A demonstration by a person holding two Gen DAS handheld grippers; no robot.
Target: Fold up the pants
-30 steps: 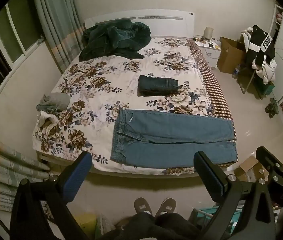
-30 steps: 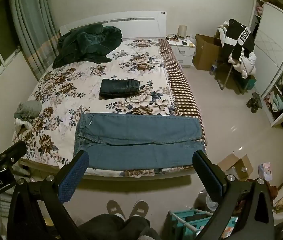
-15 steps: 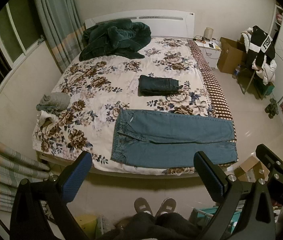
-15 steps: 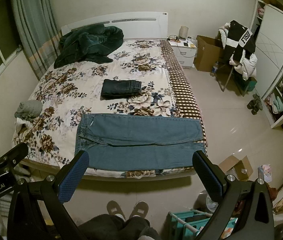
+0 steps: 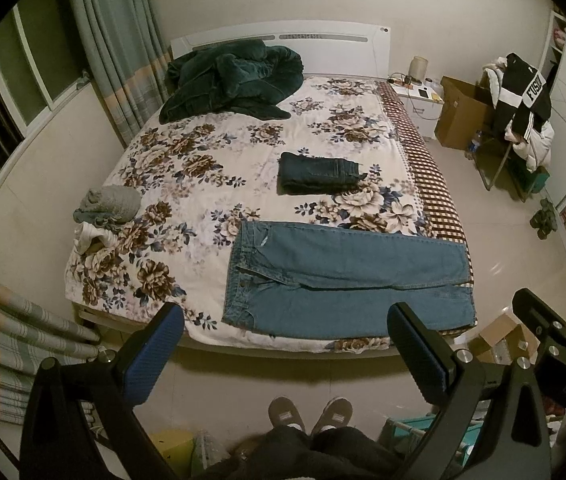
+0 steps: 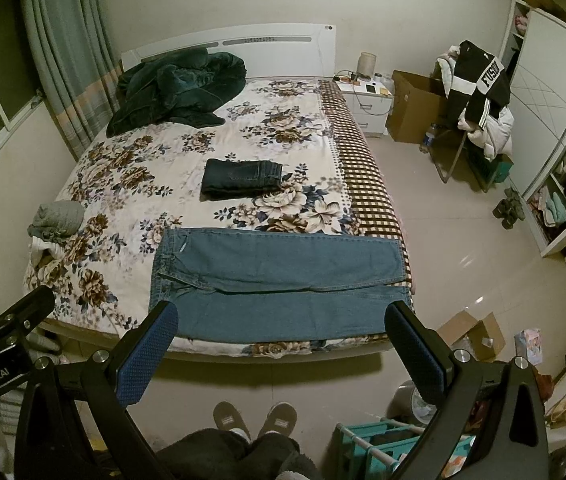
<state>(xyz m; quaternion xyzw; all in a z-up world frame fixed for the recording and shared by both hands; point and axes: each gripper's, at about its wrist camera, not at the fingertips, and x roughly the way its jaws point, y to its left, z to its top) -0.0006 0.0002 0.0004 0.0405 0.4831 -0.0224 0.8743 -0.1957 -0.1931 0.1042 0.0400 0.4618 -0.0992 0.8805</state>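
Light blue jeans (image 5: 347, 280) lie flat along the near edge of the floral bed (image 5: 211, 184), waistband to the left, legs side by side pointing right. They also show in the right wrist view (image 6: 279, 284). A folded pair of dark jeans (image 5: 317, 174) sits in the middle of the bed, also in the right wrist view (image 6: 241, 178). My left gripper (image 5: 283, 344) is open and empty, held back from the bed above the floor. My right gripper (image 6: 279, 344) is open and empty, likewise short of the bed edge.
A dark green blanket (image 5: 231, 80) is heaped at the headboard. Grey and white clothes (image 5: 103, 212) sit at the bed's left edge. A chair with jackets (image 6: 479, 96), cardboard boxes (image 6: 415, 108), a nightstand (image 6: 367, 108) and a teal rack (image 6: 379, 444) stand on the right. My slippers (image 6: 255, 420) are below.
Both views have shifted only slightly; the grippers stay open and the jeans have not moved.
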